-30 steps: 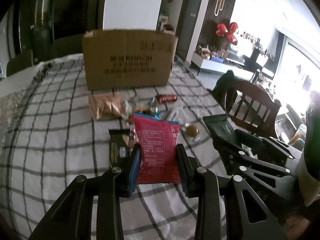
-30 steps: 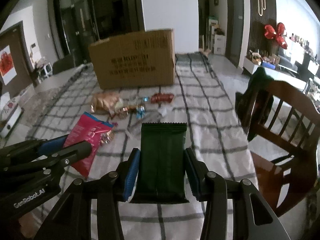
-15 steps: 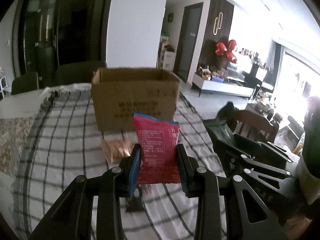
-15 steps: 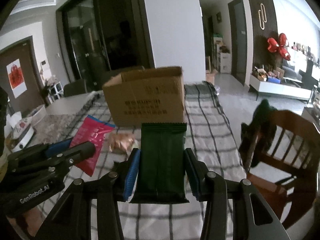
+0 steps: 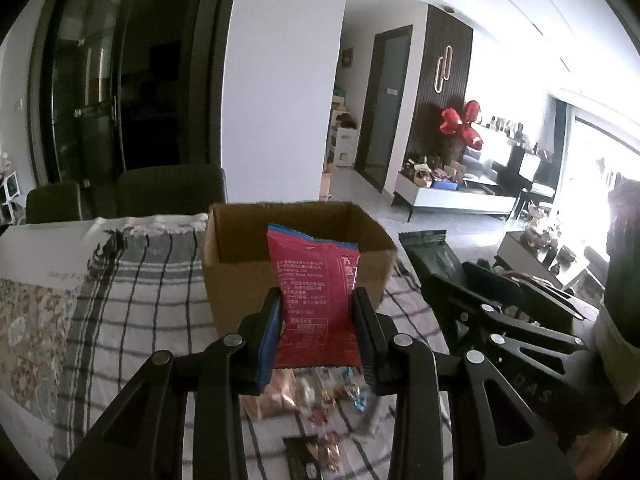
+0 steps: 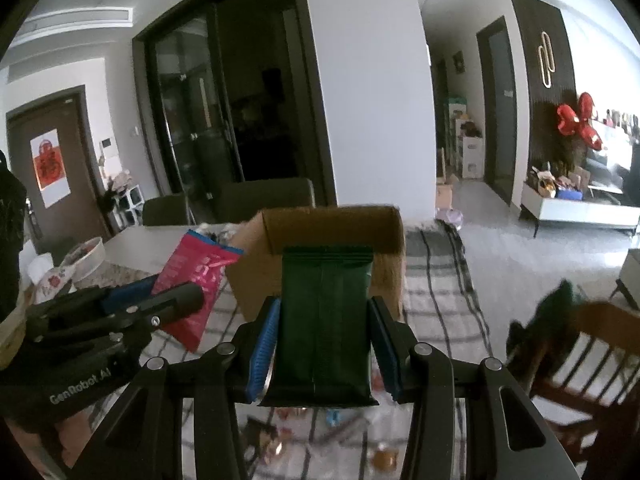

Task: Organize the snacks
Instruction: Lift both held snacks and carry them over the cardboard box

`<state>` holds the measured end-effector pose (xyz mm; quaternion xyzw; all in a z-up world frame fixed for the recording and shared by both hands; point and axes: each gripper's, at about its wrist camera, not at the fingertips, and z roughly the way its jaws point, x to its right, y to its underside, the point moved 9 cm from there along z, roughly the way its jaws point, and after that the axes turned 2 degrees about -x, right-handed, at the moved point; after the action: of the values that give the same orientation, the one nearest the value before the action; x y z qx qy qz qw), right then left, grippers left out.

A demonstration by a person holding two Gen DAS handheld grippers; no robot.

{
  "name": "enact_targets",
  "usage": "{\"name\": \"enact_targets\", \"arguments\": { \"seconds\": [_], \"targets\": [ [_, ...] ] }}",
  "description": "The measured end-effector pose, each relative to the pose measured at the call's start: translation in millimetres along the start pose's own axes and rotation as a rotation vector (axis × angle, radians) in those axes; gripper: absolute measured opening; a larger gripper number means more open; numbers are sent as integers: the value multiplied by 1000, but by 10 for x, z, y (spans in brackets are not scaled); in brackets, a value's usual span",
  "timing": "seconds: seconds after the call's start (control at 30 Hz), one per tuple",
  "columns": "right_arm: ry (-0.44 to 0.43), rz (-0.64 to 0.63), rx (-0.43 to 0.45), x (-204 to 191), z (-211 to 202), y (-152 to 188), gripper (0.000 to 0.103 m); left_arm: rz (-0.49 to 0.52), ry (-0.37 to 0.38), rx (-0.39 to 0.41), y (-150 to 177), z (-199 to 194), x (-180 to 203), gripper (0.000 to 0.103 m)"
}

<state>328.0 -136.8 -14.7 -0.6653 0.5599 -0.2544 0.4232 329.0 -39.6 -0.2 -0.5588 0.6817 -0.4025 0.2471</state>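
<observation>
Nearest to each camera is its own load. The left gripper (image 5: pixel 316 328) is clamped on a red snack packet (image 5: pixel 314 292), its pads pressing the packet's two side edges near the lower half, so the printed back faces the lens and the blue-trimmed top seal stands up in front of the cardboard box (image 5: pixel 296 248). The right gripper (image 6: pixel 324 344) is likewise closed on a dark green packet (image 6: pixel 324 320), held by its long edges with the crimped top toward the box.

Both packets look light, thin and soft: sealed film pouches that crumple under pressure and may slide on glossy skin. Squeezing across the flat side seams, as now, seems the safest hold; a harder pinch on the puffed middle could crush what is inside.

Below the grippers and short of the box, loose small snacks (image 5: pixel 320 404) lie scattered on the checked tablecloth (image 5: pixel 132 300), blurred and hard to identify one by one.

Further on, the box stands open-topped on the cloth, its inside wall visible and seemingly bare. Both packets hang just short of its near wall, at about rim height. Beyond the box are dark chairs (image 5: pixel 168 188) and a white pillar.
</observation>
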Motion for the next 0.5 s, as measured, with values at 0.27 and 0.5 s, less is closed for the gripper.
{"name": "enact_targets", "arguments": {
  "seconds": [0.27,0.5],
  "targets": [
    [-22,-14,-12,71,422,-374,46,5,-34,-8,-354,413,-219,34],
    [-10,-33,-37,174,862,-615,46,2,-57,-52,-511,898,-423,34]
  ]
}}
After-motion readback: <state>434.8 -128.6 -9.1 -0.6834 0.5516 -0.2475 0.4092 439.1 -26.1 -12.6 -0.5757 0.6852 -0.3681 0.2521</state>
